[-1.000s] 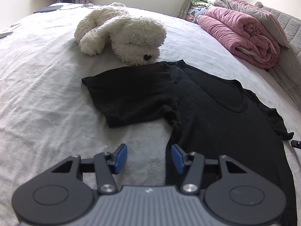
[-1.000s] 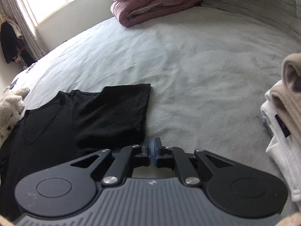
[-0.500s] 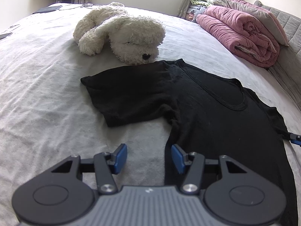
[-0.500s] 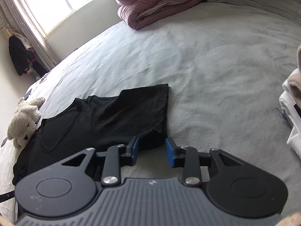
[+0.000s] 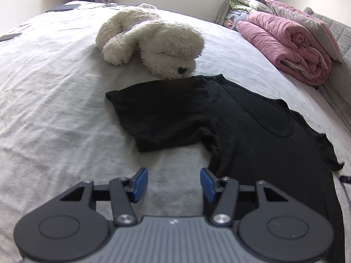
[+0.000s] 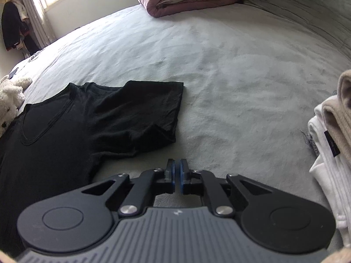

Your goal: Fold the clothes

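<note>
1. Two grippers are hovering over the bed [image 5: 43, 100], and neither is holding cloth. You are keeping the left gripper [image 5: 173, 184] with its blue pads spread wide apart above bare sheet.
2. Ahead of that gripper, the black T-shirt [image 5: 252, 135] is lying flat with one sleeve [image 5: 162, 118] spread forward and to the left, and the shirt's side edge is sitting just beside the right pad.
3. Beyond the sleeve, the white plush dog [image 5: 153, 41] is resting with its nose touching or nearly touching the shoulder. If you are sweeping the sleeve inward carelessly, I judge the toy may snag or drag along.
4. Farther right in this view, a pink rolled quilt [image 5: 285, 41] is lying well apart from the shirt.
5. You are holding the right gripper [image 6: 176, 176] with its pads pressed together on nothing, above bare sheet just short of the other sleeve [image 6: 151, 109].
6. Unless you are opening it before descending, it will likely push the fabric into a bunch instead of pinching it.
7. That sleeve is already wrinkling near the armpit; pinching there may be gathering both layers and skewing the fold.
8. Right of this gripper, a stack of folded clothes [image 6: 329, 140] is sitting near; a wide swing could be toppling it.
</note>
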A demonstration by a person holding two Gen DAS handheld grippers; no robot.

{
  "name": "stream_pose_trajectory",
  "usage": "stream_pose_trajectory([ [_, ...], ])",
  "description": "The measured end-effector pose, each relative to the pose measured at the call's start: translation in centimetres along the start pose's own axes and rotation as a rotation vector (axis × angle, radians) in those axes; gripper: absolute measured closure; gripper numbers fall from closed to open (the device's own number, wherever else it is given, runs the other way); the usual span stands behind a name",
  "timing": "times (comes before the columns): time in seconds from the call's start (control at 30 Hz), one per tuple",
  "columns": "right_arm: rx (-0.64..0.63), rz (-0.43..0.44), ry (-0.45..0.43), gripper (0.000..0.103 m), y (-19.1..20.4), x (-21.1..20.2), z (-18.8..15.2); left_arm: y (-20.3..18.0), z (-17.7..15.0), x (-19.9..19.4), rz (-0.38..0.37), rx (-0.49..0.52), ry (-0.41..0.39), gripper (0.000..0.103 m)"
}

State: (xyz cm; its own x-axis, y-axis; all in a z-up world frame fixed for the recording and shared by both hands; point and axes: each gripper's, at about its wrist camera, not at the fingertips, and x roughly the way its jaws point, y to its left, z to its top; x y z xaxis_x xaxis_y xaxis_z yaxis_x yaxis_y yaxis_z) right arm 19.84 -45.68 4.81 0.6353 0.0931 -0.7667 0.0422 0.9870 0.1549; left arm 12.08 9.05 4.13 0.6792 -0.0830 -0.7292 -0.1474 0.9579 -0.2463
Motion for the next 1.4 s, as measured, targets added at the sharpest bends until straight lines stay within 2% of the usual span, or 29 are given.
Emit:
stream_pose_trajectory([
  [0.1, -0.025, -0.011, -0.008, 0.088, 1.4, -1.5, -0.5, 1.6, 0.7, -0.1, 0.005, -0.069, -0.014, 0.049],
  [0.23, 0.027, 0.109, -0.011, 0.088, 3.8, -4.5, -2.5, 3.7, 1.5, 0.3, -0.018, -0.173, -0.043, 0.046],
  [0.27, 0.034, 0.150, -0.008, 0.086, 4.5, -5.0, -3.3, 4.1, 1.7, 0.6, -0.025, -0.195, -0.049, 0.046],
  [0.37, -0.013, 0.209, 0.017, 0.065, 7.1, -5.3, -5.5, 4.6, 2.3, 2.0, -0.031, -0.220, -0.059, 0.046],
  [0.53, -0.167, 0.221, 0.020, 0.061, 10.8, -4.5, -7.1, 4.9, 3.4, 3.4, -0.031, -0.219, -0.097, 0.048],
  [0.57, -0.178, 0.227, 0.021, 0.061, 11.0, -4.5, -7.1, 5.0, 3.4, 3.6, -0.033, -0.225, -0.101, 0.050],
  [0.63, -0.193, 0.229, 0.017, 0.060, 11.0, -4.4, -7.2, 4.5, 3.1, 4.0, -0.014, -0.189, -0.107, 0.066],
  [0.7, -0.195, 0.225, 0.013, 0.060, 10.9, -4.5, -7.3, 3.8, 3.1, 4.2, 0.004, -0.141, -0.099, 0.089],
  [0.77, -0.194, 0.229, 0.010, 0.060, 10.8, -4.5, -7.3, 3.6, 3.2, 4.2, 0.019, -0.120, -0.104, 0.097],
  [0.83, -0.194, 0.233, 0.007, 0.060, 10.9, -4.5, -7.3, 3.6, 3.2, 3.9, 0.052, -0.100, -0.127, 0.098],
  [0.97, -0.201, 0.239, -0.004, 0.060, 11.0, -4.7, -7.4, 4.1, 3.8, 3.0, 0.122, -0.028, -0.183, 0.098],
  [1.07, -0.212, 0.243, -0.003, 0.060, 11.1, -4.7, -7.4, 5.2, 3.8, 3.4, 0.082, -0.052, -0.150, 0.098],
  [1.2, -0.224, 0.236, 0.003, 0.060, 11.2, -4.4, -7.6, 5.5, 3.5, 4.0, 0.070, -0.062, -0.123, 0.095],
  [1.23, -0.224, 0.235, 0.003, 0.060, 11.2, -4.4, -7.6, 5.7, 3.7, 3.9, 0.053, -0.077, -0.114, 0.091],
  [1.3, -0.221, 0.234, 0.003, 0.059, 11.1, -4.4, -7.6, 7.0, 4.4, 3.2, 0.015, -0.150, -0.123, 0.063],
  [1.33, -0.222, 0.235, 0.002, 0.059, 11.1, -4.4, -7.6, 7.7, 4.8, 2.7, 0.015, -0.182, -0.146, 0.059],
  [1.4, -0.225, 0.236, 0.002, 0.056, 11.2, -4.3, -7.7, 9.0, 5.7, 2.0, 0.012, -0.233, -0.189, 0.058],
])
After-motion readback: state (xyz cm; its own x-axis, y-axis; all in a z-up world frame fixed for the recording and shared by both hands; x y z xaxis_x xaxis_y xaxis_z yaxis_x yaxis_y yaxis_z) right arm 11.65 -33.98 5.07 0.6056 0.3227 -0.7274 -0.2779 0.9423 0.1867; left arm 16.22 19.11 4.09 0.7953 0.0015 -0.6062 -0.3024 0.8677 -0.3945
